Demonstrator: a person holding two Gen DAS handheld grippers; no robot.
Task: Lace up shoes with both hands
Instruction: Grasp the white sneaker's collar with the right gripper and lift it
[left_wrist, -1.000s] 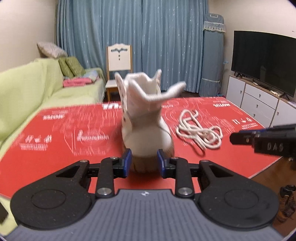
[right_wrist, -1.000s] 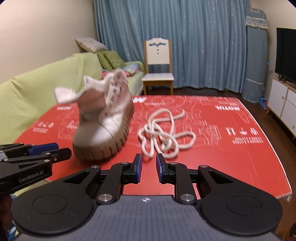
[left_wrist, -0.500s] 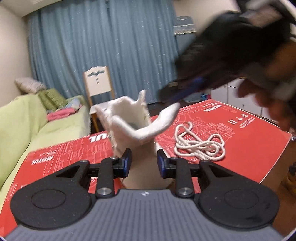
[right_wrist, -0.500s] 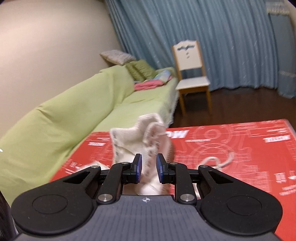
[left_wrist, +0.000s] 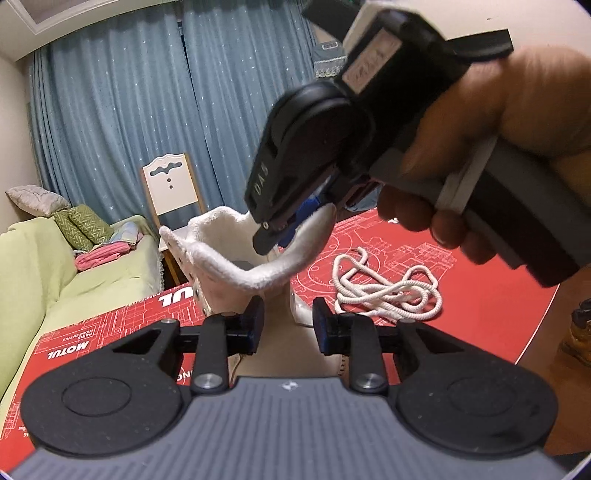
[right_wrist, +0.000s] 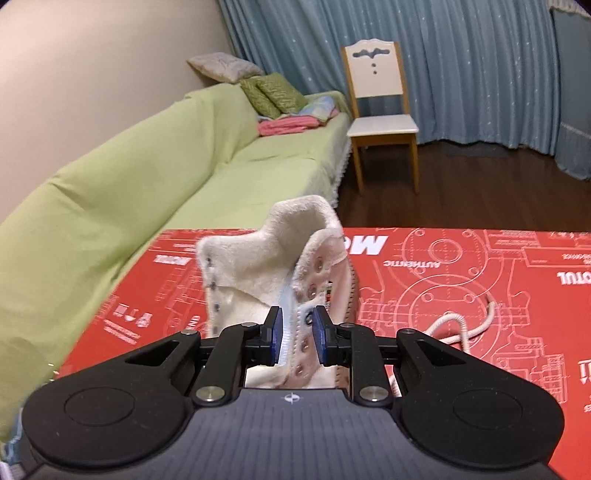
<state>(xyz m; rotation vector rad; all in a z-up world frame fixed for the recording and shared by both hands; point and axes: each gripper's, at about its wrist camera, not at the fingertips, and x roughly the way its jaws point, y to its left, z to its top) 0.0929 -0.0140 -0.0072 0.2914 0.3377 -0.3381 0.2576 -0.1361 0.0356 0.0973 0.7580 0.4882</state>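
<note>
Sofa (left_wrist: 55, 280) with green cover fills left of left-wrist view, cushions and folded pink cloth on it. White chair (left_wrist: 171, 188) stands against blue curtain (left_wrist: 147, 92), centre-left.

Shoe (left_wrist: 236, 258), cream high-top with fleece lining, sits at frame centre on the red printed surface (left_wrist: 491, 295), heel toward the camera. Left hand-held gripper (left_wrist: 287, 323) at bottom centre straddles the heel: jaws moderately wide, one on each side; contact with the heel cannot be told.

Right hand-held gripper (left_wrist: 275, 236) comes in from upper right, held in a hand (left_wrist: 491, 122), tips down at the right collar flap of the shoe. A blue pad shows behind the flap edge.

White lace (left_wrist: 384, 284) lies in a loose coil on the surface, right of the shoe, apart from it. A tan boot (left_wrist: 576, 336) stands on the floor at right edge.

Right-wrist view, left to right: sofa (right_wrist: 147, 184) on left, shoe (right_wrist: 273, 280) centre, tongue and eyelet flaps upright. Right hand-held gripper (right_wrist: 297, 334) at narrow gap, eyelet flap edge between the blue pads; a firm pinch cannot be told, image is blurred there. Chair (right_wrist: 380, 96) in upper centre. Part of the lace (right_wrist: 465, 325) shows right of the fingers on the surface (right_wrist: 480, 266).
</note>
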